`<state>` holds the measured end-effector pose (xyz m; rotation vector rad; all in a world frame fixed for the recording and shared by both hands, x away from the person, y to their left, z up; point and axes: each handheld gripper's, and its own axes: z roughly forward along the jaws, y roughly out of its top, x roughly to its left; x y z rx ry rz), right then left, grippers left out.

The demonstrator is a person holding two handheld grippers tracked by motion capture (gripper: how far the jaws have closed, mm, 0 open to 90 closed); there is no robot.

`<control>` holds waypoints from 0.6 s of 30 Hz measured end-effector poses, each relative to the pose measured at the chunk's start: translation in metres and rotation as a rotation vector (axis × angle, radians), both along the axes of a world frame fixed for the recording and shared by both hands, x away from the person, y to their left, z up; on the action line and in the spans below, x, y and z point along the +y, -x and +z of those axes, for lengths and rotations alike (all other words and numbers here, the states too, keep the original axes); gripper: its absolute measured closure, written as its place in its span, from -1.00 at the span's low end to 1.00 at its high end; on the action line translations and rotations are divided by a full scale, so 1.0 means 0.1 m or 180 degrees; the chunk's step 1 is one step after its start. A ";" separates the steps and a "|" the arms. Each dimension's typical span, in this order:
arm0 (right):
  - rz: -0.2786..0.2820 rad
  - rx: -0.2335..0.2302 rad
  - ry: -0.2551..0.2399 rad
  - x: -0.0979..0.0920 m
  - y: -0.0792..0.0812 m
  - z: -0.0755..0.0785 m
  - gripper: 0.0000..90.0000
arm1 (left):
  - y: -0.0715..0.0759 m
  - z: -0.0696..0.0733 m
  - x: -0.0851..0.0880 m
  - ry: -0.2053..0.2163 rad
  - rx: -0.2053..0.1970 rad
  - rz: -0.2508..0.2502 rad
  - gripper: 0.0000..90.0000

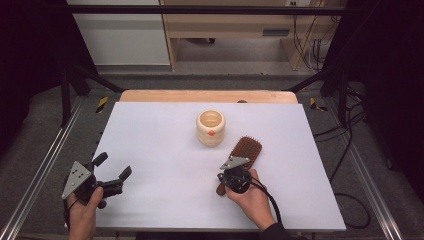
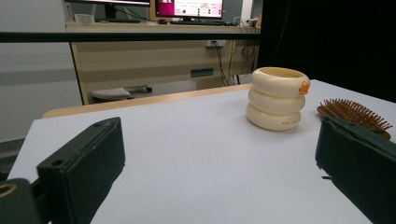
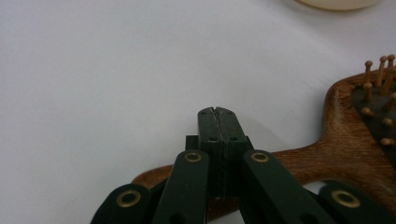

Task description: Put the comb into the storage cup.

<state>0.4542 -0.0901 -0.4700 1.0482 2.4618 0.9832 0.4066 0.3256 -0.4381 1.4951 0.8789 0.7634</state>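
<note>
A white table (image 1: pixel 165 150) takes up the middle of the high view, with a strip of wooden edge along its far side.

At the lower left of that view a hand holds the left gripper (image 1: pixel 116 172) just above the table near its corner; its jaws stand wide apart with nothing between them. In the left gripper view those two black jaws rise at the lower left and lower right of the frame, with bare table between them.

At the lower centre right of the high view the other hand holds the right gripper (image 1: pixel 231 175) down over the handle of the hairbrush (image 1: pixel 246 150). In the right gripper view its jaws are pressed together, tip to tip, with no gap; they stand in front of the brush's handle, which crosses the bottom of the frame behind them. Nothing is between the pads.

The wooden hairbrush lies flat, bristles up, right of centre in the high view, its head pointing to the upper right and its handle toward the hand.

A cream, ringed cup (image 1: pixel 210 128) with a small orange spot stands upright at the centre, just beside the brush head and apart from it.
</note>
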 end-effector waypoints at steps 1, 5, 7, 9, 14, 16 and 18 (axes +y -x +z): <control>0.0001 0.0022 0.0020 -0.01 0.01 0.00 1.00 | 0.00 0.00 0.00 -0.0001 -0.0001 0.0000 -0.96; -0.0013 0.0091 0.0017 -0.05 0.04 -0.02 1.00 | 0.00 0.00 0.00 -0.0001 0.0001 0.0001 -0.96; -0.0021 0.0109 0.0009 -0.08 0.06 -0.02 1.00 | 0.00 0.00 0.00 -0.0001 -0.0001 0.0002 -0.96; -0.0035 0.0113 0.0000 -0.11 0.08 -0.02 1.00 | 0.00 0.00 0.00 -0.0003 -0.0002 0.0001 -0.96; -0.0092 0.0139 -0.0028 -0.20 0.12 -0.02 1.00 | 0.00 0.00 0.00 -0.0007 -0.0002 0.0000 -0.96; -0.0091 0.0130 -0.0026 -0.24 0.12 -0.01 1.00 | 0.00 0.00 0.00 -0.0006 -0.0001 0.0001 -0.96; -0.0105 0.0130 -0.0024 -0.28 0.12 -0.01 1.00 | 0.00 0.00 0.00 -0.0006 -0.0002 0.0001 -0.96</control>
